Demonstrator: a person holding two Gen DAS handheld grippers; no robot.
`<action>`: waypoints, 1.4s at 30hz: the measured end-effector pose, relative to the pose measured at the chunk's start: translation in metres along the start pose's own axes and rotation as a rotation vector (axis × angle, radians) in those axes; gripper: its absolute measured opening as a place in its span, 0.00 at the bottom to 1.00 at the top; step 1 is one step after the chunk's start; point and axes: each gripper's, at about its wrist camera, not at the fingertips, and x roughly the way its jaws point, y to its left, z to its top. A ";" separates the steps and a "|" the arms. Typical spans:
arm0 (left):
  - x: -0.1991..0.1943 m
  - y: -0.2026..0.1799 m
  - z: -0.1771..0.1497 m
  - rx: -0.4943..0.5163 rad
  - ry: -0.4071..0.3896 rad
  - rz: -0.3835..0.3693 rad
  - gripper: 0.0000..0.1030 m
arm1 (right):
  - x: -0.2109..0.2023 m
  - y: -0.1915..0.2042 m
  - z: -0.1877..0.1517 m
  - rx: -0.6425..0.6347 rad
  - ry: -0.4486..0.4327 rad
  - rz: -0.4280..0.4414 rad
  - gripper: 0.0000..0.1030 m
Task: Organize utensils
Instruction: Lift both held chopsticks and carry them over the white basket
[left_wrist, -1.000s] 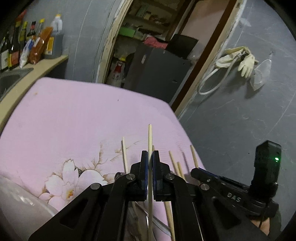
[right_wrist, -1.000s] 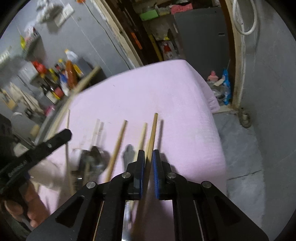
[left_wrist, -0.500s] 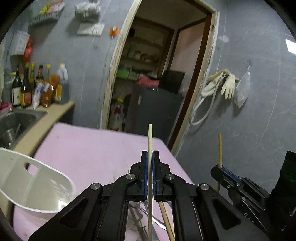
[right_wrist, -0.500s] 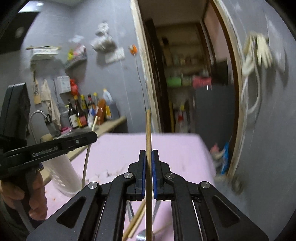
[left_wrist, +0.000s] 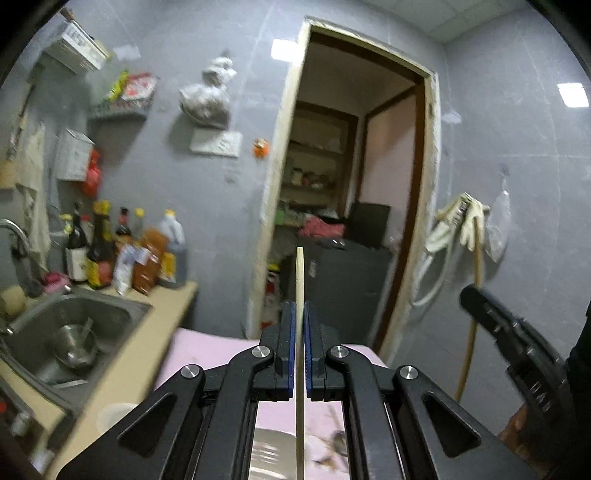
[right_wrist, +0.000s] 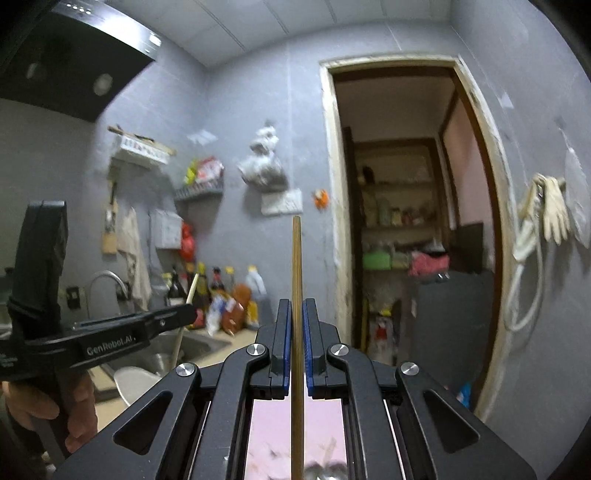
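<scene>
You are mid-carry: each tool is clamped on one chopstick and both are raised, so what remains, by my judgement, is the drop into a holder. Your left tool (left_wrist: 300, 325) has its blue-padded jaws pressed together on a pale, slim wooden chopstick (left_wrist: 300, 280) that stands upright between them, its tip well above the jaws and its lower end running down past the camera over the pink cloth-covered desk (left_wrist: 207, 350). Your right tool (right_wrist: 296, 325) grips a darker brown bamboo chopstick (right_wrist: 296, 266) the same way, upright and centred. A white plastic container (right_wrist: 135, 382) shows low on the left in the right wrist view, near the steel sink (left_wrist: 74, 332); if that is the holder, you need to tilt each stick tip-down over its mouth before you let the jaws part, one tool at a time so the sticks do not cross
</scene>
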 end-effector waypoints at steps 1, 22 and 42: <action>-0.004 0.009 0.004 -0.001 -0.014 0.017 0.02 | 0.003 0.003 0.004 0.005 -0.013 0.014 0.04; 0.009 0.125 -0.017 -0.062 -0.108 0.248 0.02 | 0.082 0.065 -0.016 0.079 -0.096 0.209 0.04; 0.015 0.118 -0.068 -0.119 0.093 0.090 0.03 | 0.084 0.063 -0.073 0.035 0.156 0.165 0.04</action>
